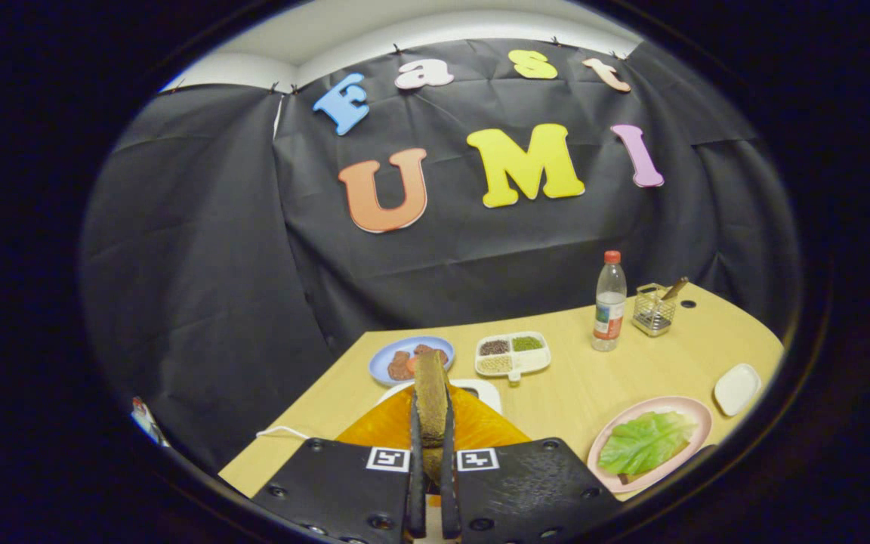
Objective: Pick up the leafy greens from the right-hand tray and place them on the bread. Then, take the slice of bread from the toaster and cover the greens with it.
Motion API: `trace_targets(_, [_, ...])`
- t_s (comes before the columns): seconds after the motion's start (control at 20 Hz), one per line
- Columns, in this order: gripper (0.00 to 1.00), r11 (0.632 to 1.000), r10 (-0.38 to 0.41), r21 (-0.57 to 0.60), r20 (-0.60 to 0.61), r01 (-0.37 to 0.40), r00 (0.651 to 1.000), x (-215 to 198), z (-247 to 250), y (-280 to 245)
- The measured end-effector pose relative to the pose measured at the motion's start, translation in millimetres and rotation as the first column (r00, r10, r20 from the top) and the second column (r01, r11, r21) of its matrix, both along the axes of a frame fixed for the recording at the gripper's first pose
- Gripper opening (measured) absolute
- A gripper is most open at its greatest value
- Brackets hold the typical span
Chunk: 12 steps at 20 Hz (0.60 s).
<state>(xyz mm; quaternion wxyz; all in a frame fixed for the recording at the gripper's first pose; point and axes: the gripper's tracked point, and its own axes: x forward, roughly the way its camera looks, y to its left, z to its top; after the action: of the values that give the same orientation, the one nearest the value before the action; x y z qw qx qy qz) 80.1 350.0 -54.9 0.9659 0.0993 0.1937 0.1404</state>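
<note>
My gripper is shut on a brown slice of bread, held edge-on and upright between the two fingers. Below and just beyond the fingers sits the orange toaster with a white part behind it. Off to the right of the fingers, a pink plate holds a green leafy lettuce leaf lying flat on a bread slice, whose edge peeks out under the leaf.
Beyond the toaster are a blue plate with brown food pieces and a white divided dish of grains. A plastic bottle, a wire basket and a small white dish stand to the right on the wooden table.
</note>
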Motion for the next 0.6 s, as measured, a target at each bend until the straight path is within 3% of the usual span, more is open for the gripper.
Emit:
trace_targets(0.35, [0.08, 0.994, 0.030, 0.099, 0.107, -0.041, 0.994, -24.7, 66.5, -38.6])
trace_targets(0.6, [0.08, 0.994, -0.090, 0.071, 0.089, 0.084, 0.992, -20.0, 43.6, -126.7])
